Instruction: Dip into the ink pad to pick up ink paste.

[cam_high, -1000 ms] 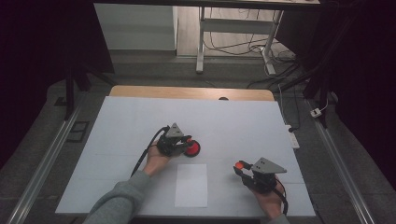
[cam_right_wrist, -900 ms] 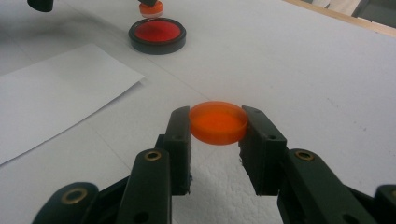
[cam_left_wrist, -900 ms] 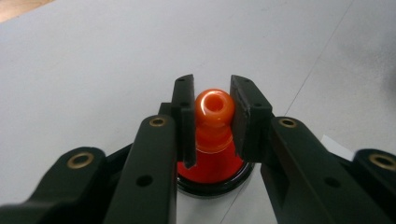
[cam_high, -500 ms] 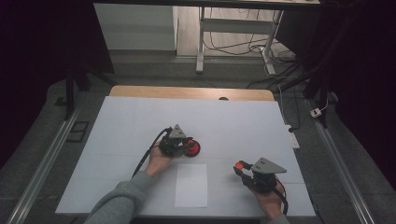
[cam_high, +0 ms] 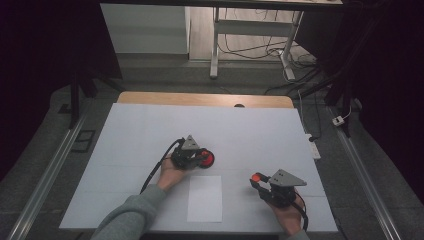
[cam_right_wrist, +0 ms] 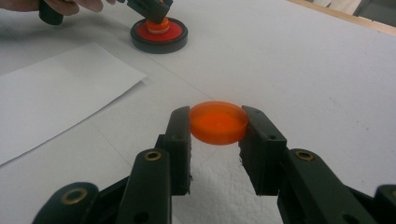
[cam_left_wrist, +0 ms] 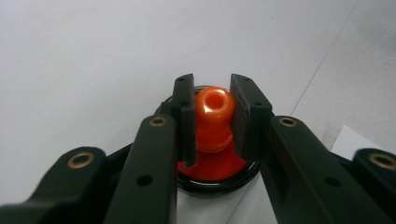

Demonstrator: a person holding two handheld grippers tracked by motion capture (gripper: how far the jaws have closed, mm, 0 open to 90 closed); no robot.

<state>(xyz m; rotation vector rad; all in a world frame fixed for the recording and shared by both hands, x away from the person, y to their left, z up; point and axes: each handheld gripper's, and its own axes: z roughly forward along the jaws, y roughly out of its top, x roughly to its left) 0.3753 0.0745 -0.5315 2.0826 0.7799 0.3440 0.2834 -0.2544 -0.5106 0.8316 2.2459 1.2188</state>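
white table (cam_high: pixel 150 125) | 1 paper sheet (cam_high: pixel 205 198) | left tongs (cam_left_wrist: pixel 212 119) clamp 1 orange knob (cam_left_wrist: pixel 213 116) | right tongs (cam_right_wrist: pixel 217 135) clamp 1 orange disc (cam_right_wrist: pixel 218 122)

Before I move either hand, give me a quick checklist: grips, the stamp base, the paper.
1. Left gripper shut on the orange knob: ok.
2. Knob centred between the pads: ok.
3. Black-rimmed round base flat on the white table: ok.
4. Right gripper shut on the orange disc, held level: ok.
5. White paper sheet lies flat between the two hands, nothing on it: ok.
6. Whether the knob is fixed to the base or will lift off: cannot tell.
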